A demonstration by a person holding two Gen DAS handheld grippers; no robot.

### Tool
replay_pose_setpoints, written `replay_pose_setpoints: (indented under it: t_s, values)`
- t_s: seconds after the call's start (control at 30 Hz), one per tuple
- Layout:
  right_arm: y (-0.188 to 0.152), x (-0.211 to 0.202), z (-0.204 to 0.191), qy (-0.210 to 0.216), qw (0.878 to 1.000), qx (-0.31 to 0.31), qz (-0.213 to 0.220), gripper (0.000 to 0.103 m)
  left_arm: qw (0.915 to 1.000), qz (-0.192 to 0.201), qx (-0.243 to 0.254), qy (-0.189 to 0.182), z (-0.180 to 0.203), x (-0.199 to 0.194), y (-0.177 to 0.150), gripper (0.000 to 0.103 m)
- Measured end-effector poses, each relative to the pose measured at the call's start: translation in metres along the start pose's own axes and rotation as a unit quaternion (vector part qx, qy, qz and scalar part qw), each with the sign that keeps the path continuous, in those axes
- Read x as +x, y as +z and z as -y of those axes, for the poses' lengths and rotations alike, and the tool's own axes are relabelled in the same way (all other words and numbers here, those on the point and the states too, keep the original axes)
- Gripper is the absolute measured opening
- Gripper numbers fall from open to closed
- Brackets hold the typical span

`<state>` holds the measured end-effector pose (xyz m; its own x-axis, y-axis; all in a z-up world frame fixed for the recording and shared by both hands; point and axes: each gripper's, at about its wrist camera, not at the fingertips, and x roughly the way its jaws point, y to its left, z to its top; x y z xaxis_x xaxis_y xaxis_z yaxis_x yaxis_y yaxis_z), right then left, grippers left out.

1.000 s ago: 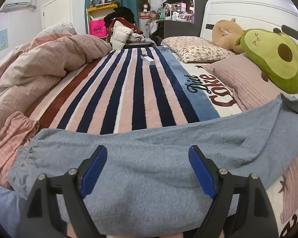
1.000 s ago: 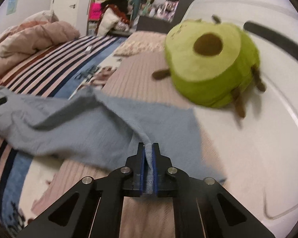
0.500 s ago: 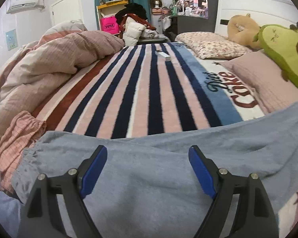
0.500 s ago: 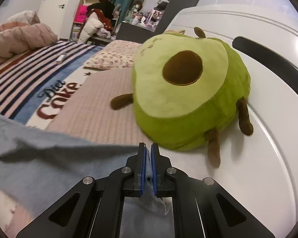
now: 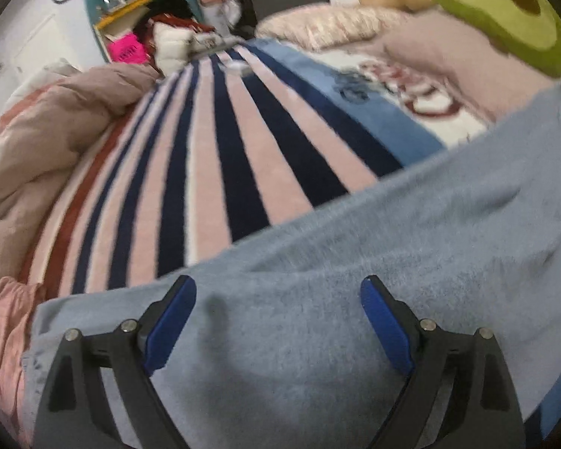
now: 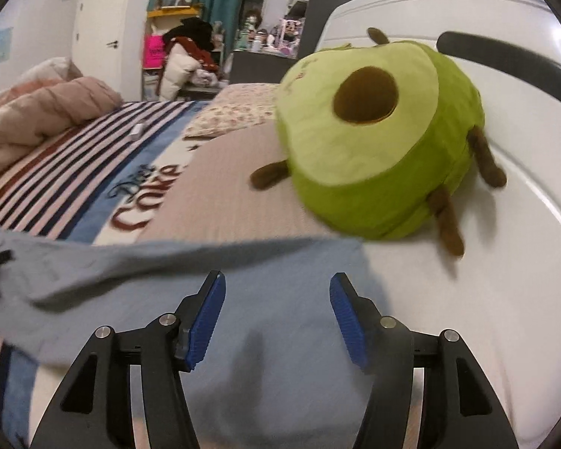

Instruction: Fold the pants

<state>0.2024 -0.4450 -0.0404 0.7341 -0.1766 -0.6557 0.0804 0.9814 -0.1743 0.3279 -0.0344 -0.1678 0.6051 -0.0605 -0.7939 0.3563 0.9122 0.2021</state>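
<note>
The grey-blue pants lie stretched across the bed, over the striped blanket. My left gripper is open and empty, just above the pants near their gathered cuff end at the left. In the right wrist view the pants spread flat toward the headboard end. My right gripper is open over that end and holds nothing.
A green avocado plush sits on the pink pillow just beyond the right gripper, against the white headboard. A bunched pink duvet lies at the left. A small white box lies on the blanket farther off.
My right gripper was shut on the pants' edge and has opened, letting the fabric drop flat. The left gripper stayed open and its view tilted.
</note>
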Motion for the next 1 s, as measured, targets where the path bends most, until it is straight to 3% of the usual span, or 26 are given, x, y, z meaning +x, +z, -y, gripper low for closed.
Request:
replay_pose_setpoints:
  t_s: [0.1,0.17,0.27,0.33,0.4,0.5,0.53,0.57,0.6,0.63,0.7,0.8,0.9,1.0]
  values:
    - [-0.019,-0.002,-0.011,0.015,1.000,0.010,-0.013,0.054,0.9998,-0.004,0.006,-0.019,0.001,0.008,-0.002,0.088]
    - [-0.027,0.001,-0.015,0.027,0.999,0.022,-0.023,0.054,0.9991,-0.008,-0.006,-0.041,-0.004,0.009,-0.003,0.081]
    - [-0.030,0.007,-0.020,0.036,0.998,0.031,-0.028,0.054,0.9975,-0.005,0.001,-0.071,-0.002,0.005,-0.007,0.057]
    - [-0.031,0.007,-0.025,0.038,0.999,0.029,-0.023,0.054,0.9970,0.001,0.021,-0.075,0.008,-0.002,-0.010,0.031]
    - [-0.030,0.009,-0.029,0.049,0.998,0.030,-0.020,0.054,0.9971,0.002,0.040,-0.065,0.018,-0.006,-0.010,0.023]
    - [-0.028,0.011,-0.032,0.062,0.997,0.031,-0.021,0.054,0.9966,0.003,0.061,-0.055,0.023,-0.007,-0.005,0.022]
    - [-0.028,0.012,-0.033,0.064,0.997,0.030,-0.021,0.054,0.9968,0.010,0.058,-0.054,0.021,-0.008,-0.001,0.027]
    - [-0.028,0.013,-0.034,0.065,0.997,0.029,-0.020,0.054,0.9971,0.015,0.057,-0.049,0.021,-0.008,0.004,0.035]
    - [-0.027,0.013,-0.034,0.067,0.997,0.030,-0.019,0.054,0.9969,0.014,0.067,-0.039,0.024,-0.004,0.007,0.061]
    - [-0.027,0.014,-0.035,0.071,0.997,0.031,-0.018,0.054,0.9958,0.010,0.086,-0.031,0.029,0.000,0.010,0.069]
    - [-0.026,0.015,-0.036,0.082,0.996,0.033,-0.016,0.054,0.9919,-0.002,0.124,-0.029,0.036,0.006,0.014,0.069]
    - [-0.028,0.016,-0.040,0.085,0.996,0.031,-0.009,0.054,0.9921,-0.027,0.106,-0.062,0.027,0.008,0.018,0.066]
    - [-0.030,0.017,-0.040,0.092,0.995,0.035,-0.008,0.054,0.9904,-0.028,0.094,-0.098,0.023,0.006,0.012,0.047]
    - [-0.031,0.015,-0.040,0.095,0.995,0.035,-0.007,0.054,0.9902,-0.025,0.093,-0.101,0.029,-0.001,0.006,0.031]
